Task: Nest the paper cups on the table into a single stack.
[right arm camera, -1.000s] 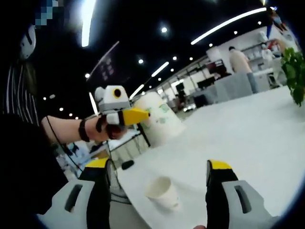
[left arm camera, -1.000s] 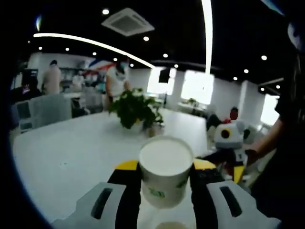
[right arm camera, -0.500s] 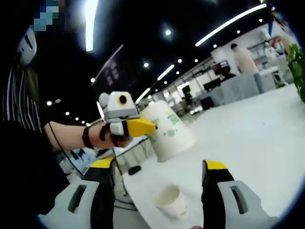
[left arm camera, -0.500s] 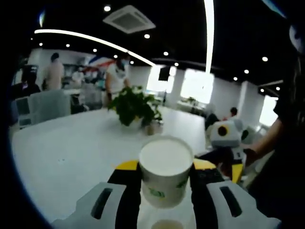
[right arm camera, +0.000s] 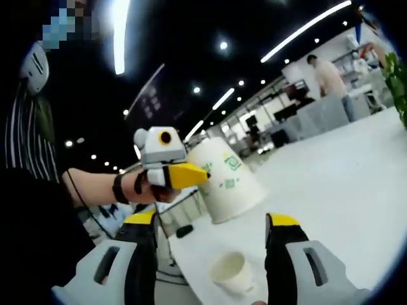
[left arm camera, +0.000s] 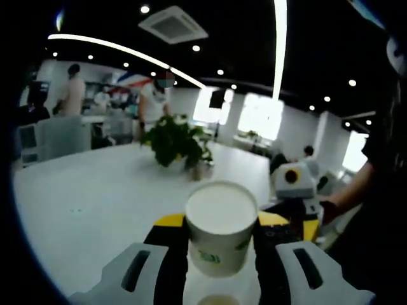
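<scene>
While our left gripper [left arm camera: 219, 244] stays clamped on the white green-printed paper cup [left arm camera: 220, 223] and our right gripper [right arm camera: 210, 254] stands apart, we risk tipping the small empty paper cup [right arm camera: 232, 273] on the white table [right arm camera: 343, 184] if we descend off-centre.

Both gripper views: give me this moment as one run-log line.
left gripper: shut on large paper cup, held off the table | right gripper: open, above small paper cup | stack: not yet nested

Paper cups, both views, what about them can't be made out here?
- Left gripper view: the held paper cup shows its base; its mouth faces away, so its inside is hidden.
- Left gripper view: the table cup is cut off by the bottom edge.
- Right gripper view: the print on the held cup is too blurred to read, and the left hand-held gripper covers part of it.
</scene>
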`<state>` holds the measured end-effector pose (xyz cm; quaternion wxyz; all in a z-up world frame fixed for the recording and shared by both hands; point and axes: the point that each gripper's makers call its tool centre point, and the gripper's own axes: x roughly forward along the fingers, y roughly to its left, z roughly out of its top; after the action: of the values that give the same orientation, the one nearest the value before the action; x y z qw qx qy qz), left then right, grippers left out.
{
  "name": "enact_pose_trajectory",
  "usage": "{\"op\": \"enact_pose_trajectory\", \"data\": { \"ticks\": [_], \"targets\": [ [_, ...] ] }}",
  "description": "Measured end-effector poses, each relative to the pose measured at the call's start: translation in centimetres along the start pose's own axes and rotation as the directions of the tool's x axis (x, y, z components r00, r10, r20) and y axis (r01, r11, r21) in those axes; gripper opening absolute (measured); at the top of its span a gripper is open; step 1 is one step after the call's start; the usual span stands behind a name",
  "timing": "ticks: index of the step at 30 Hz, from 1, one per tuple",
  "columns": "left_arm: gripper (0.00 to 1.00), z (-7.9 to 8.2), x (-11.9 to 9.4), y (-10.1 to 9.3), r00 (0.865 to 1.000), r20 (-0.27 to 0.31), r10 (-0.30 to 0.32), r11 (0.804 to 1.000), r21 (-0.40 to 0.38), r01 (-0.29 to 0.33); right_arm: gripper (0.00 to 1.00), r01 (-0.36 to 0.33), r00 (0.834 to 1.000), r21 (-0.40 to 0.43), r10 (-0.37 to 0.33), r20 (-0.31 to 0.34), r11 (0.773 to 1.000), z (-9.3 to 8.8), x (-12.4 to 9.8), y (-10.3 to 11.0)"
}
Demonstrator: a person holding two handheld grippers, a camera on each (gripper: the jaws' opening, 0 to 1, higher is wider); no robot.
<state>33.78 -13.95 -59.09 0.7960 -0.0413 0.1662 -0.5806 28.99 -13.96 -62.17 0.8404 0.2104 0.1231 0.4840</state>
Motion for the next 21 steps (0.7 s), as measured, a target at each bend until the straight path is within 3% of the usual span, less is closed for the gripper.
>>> {"op": "enact_pose_trajectory", "data": {
  "ticks": [21],
  "targets": [
    [0.39,0.0,-0.7,-0.6,0.999,0.010,-0.042,0.999,-0.030,0.043,0.49,-0.095,0.990,0.093,0.084,0.112,0.991,2.3,-0.3,0.8]
  ]
}}
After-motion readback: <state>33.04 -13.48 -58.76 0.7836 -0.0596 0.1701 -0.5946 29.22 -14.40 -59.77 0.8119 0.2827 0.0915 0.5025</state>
